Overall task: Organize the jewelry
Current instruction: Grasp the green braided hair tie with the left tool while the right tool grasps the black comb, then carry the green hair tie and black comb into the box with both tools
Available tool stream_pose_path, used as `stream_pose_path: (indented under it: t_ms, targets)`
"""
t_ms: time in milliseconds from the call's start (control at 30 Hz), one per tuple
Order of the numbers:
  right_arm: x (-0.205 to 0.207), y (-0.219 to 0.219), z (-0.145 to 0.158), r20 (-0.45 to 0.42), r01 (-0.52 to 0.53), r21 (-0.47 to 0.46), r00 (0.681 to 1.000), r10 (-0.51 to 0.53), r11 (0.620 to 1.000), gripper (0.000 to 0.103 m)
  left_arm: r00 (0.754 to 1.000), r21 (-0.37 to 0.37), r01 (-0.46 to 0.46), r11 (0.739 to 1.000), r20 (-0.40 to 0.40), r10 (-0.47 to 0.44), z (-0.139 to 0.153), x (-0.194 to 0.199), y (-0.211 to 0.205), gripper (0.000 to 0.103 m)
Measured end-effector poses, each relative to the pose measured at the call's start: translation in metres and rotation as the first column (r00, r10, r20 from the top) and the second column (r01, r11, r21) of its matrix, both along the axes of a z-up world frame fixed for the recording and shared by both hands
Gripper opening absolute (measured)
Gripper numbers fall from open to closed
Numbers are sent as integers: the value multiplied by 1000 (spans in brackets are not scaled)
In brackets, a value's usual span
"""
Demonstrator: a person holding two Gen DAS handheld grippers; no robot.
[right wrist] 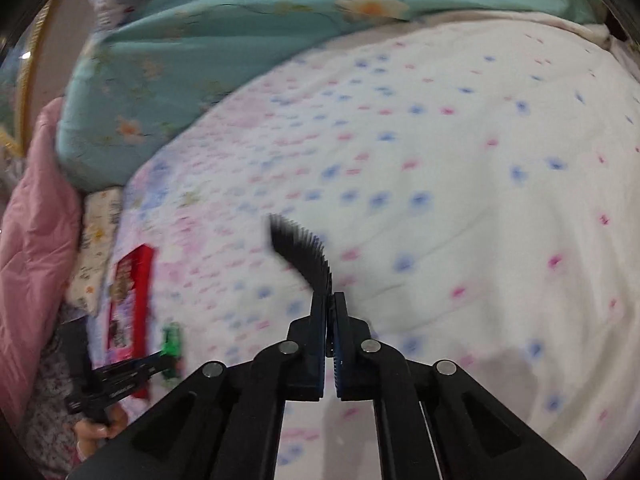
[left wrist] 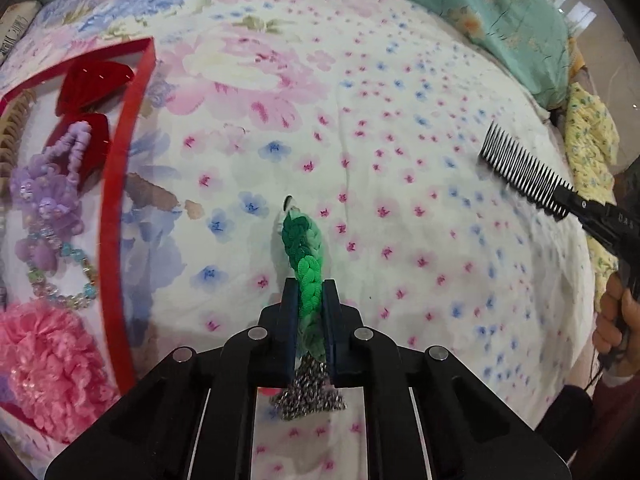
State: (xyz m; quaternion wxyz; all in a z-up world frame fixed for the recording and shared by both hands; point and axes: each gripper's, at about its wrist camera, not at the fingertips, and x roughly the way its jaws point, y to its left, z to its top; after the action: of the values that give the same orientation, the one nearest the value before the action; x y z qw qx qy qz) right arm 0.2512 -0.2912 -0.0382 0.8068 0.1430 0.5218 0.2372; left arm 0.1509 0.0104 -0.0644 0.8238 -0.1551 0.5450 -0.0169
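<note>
My left gripper (left wrist: pixel 309 286) is shut on a green braided hair clip (left wrist: pixel 304 248) with a silver beaded end, held above the floral bedspread. It also shows in the right wrist view (right wrist: pixel 172 346), blurred. My right gripper (right wrist: pixel 329 298) is shut on a black comb (right wrist: pixel 302 250), whose teeth stick out ahead of the fingers. The comb also shows in the left wrist view (left wrist: pixel 524 170) at the right. A red-rimmed box (left wrist: pixel 116 200) lies at the left with a red bow (left wrist: pixel 90 94), a purple scrunchie (left wrist: pixel 56 176), a beaded bracelet (left wrist: pixel 64 276) and a pink scrunchie (left wrist: pixel 48 364) in it.
The floral bedspread (left wrist: pixel 360 120) covers the bed. A teal quilt (right wrist: pixel 200 60) is piled at the far edge, a pink quilt (right wrist: pixel 36 220) beside it. The box shows small in the right wrist view (right wrist: pixel 136 304). The right view is motion-blurred.
</note>
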Motion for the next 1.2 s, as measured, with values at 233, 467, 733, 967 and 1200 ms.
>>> stream_pose_path:
  t_ms: [233,467,733,967,1200]
  targets:
    - [-58,45,14,23,-68,96,998,66,993,2,998,-28,-2,1000,67,4,25,-28,17,9]
    - [-98,75,5,1,-55,188,998,56,981,2,993,-39,-8,999,119,13,46,-62,28,9]
    - [-121,114,-11,-44,-49,271,997,63,961,2,988,-41,-66,997,137,71,50,-95,55,9]
    - [-136,153,-23,-80,-62,315,993,92,947,2,980,-48,-124,991,151,130,52,-115,84,9]
    - [-143,196,-19,-65,-89,334,991,117,938,2,967,-53,-188,981,167,194,58,-129,111,9]
